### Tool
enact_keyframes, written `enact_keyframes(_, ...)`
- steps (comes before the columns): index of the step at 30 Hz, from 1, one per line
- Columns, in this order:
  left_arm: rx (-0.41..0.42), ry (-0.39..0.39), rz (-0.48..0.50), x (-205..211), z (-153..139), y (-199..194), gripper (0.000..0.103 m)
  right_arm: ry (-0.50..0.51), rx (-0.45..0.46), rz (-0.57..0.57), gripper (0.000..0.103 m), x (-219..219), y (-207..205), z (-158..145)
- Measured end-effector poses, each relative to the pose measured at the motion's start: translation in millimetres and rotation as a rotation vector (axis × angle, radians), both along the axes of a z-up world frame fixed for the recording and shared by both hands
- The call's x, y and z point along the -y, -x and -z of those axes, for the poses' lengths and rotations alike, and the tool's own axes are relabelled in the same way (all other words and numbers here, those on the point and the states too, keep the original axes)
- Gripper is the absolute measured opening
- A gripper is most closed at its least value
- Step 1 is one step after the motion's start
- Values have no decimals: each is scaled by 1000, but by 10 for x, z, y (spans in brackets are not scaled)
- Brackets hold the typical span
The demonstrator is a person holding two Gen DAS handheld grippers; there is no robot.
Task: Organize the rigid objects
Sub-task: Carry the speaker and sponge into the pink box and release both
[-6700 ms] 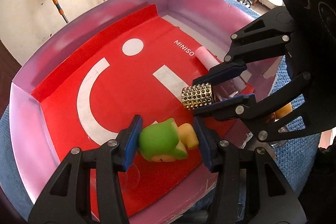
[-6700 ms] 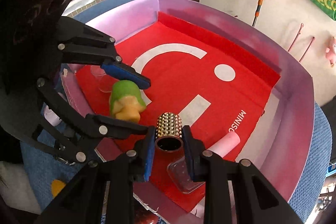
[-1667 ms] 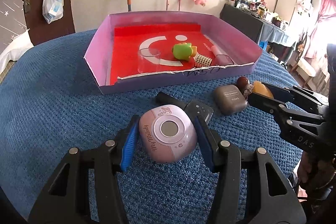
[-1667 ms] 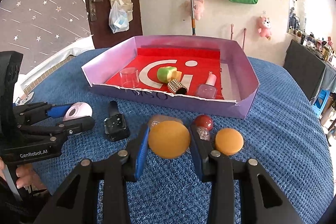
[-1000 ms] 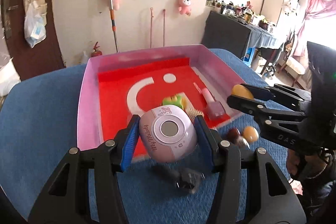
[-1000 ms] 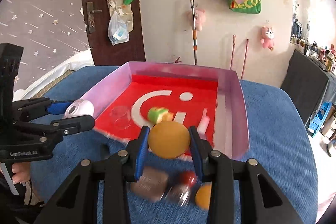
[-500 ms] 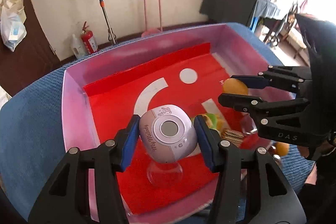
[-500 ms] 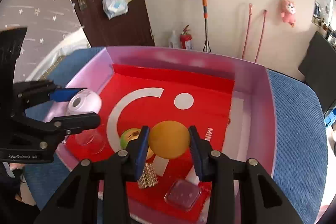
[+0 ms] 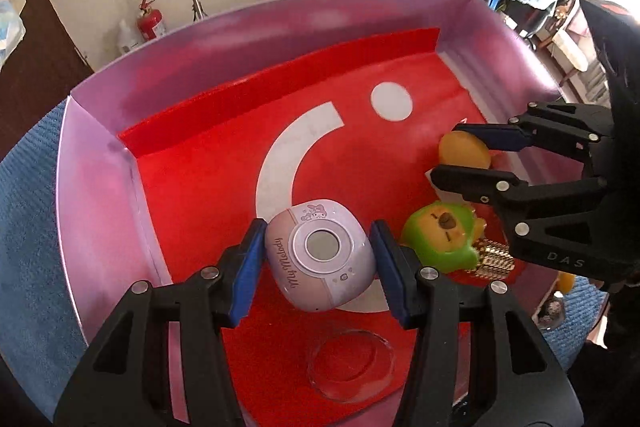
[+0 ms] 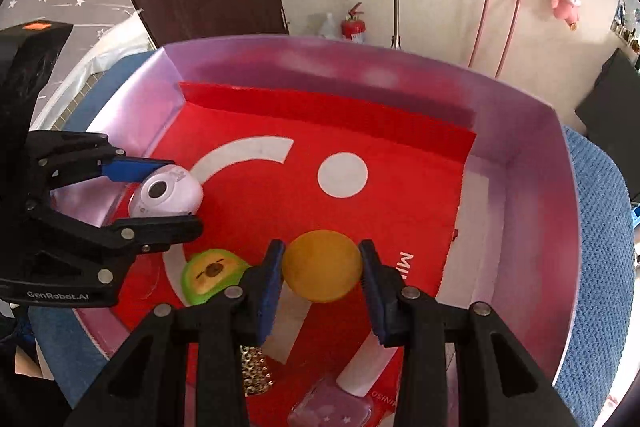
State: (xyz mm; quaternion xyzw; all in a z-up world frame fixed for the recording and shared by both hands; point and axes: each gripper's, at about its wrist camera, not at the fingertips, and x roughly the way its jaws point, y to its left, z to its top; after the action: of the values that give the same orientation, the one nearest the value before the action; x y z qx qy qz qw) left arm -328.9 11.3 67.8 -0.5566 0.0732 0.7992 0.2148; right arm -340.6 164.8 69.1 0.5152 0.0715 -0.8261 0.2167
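My left gripper [image 9: 320,261] is shut on a pink and lilac "My Melody" gadget [image 9: 320,253], held above the red floor of the purple box [image 9: 96,163]. In the right wrist view the same gadget [image 10: 166,195] hangs over the box's left side. My right gripper [image 10: 322,273] is shut on an orange round disc [image 10: 322,267] over the box's near middle; the disc [image 9: 464,151] also shows at the right of the left wrist view. Below lie a green and yellow toy [image 9: 440,237], a gold studded tube [image 10: 254,371] and a pink nail polish bottle [image 10: 340,407].
A clear glass cup [image 9: 350,363] lies on the red floor under my left gripper. The box stands on a blue knitted cloth [image 10: 600,267]. Its purple walls [image 10: 532,211] rise on all sides. Beyond are a wall, a mop handle and a dark door.
Both grippers have carried their objects forward and down over the box and tilted downward. The box floor now fills both views, and the loose items on the cloth have left the frame.
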Motion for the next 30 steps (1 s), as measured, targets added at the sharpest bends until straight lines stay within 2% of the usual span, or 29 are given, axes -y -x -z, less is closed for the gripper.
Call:
enact_keyframes(27,2,10,-11,-85,-18,19,52,-26,1,-12,41,19,-35,26)
enact_keyframes(30,-12,4,-15,-82,-55,17,60,-22,3,-12,41,24,-33,29)
